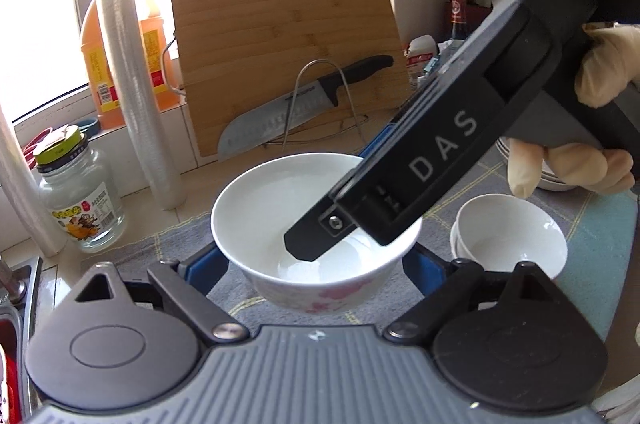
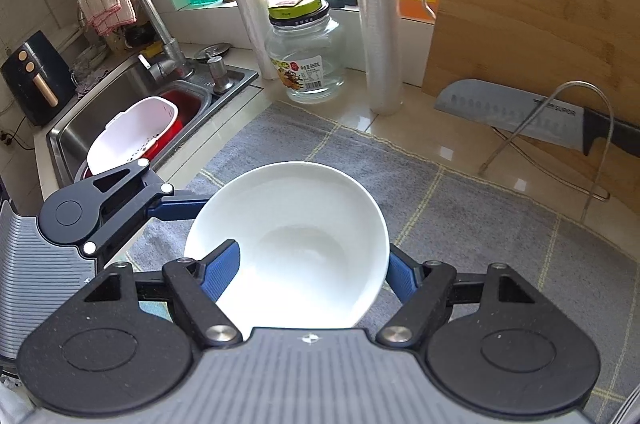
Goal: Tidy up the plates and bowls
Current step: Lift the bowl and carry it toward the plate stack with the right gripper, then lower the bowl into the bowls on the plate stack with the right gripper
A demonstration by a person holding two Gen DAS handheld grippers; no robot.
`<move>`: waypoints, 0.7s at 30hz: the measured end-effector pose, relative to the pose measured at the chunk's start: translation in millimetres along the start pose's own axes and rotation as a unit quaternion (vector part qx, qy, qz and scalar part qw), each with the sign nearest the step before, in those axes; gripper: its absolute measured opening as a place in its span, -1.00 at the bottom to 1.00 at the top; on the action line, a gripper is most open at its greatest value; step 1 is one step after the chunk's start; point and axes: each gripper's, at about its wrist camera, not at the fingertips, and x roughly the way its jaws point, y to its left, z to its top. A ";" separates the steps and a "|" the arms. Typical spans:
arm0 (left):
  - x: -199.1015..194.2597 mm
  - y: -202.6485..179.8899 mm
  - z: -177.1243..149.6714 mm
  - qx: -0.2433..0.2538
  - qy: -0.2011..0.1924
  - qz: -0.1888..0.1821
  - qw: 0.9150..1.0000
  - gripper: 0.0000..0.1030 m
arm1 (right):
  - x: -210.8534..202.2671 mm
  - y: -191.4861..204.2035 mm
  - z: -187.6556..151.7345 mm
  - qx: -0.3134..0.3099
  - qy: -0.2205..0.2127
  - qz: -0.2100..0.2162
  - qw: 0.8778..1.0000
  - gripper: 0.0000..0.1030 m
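Note:
A white bowl (image 1: 280, 207) with pink flowers on its outside is held over the grey mat (image 2: 460, 216). My left gripper (image 1: 312, 264) is shut on it, one blue pad on each side of its lower wall. In the right wrist view the same bowl (image 2: 304, 236) fills the centre. My right gripper (image 2: 310, 274) is shut on it, with the left pad inside the bowl and the right pad outside the rim. Its black finger (image 1: 308, 244) reaches down into the bowl from the upper right, held by a gloved hand (image 1: 600, 71). One left finger (image 2: 176, 207) meets the bowl's left edge.
Two small white bowls (image 1: 508, 244) stand nested on the mat to the right, with stacked plates (image 1: 554, 181) behind the hand. A cutting board (image 1: 280, 43), a knife (image 1: 304, 103) on a wire rack, a jar (image 2: 306, 59) and film rolls (image 2: 376, 23) line the back. The sink (image 2: 92, 119) lies left.

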 end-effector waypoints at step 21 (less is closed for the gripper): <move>2.3 -106.6 19.2 0.048 -0.009 -0.071 0.996 0.81 | -88.0 -44.6 -83.2 0.038 -0.016 -0.057 0.998 0.58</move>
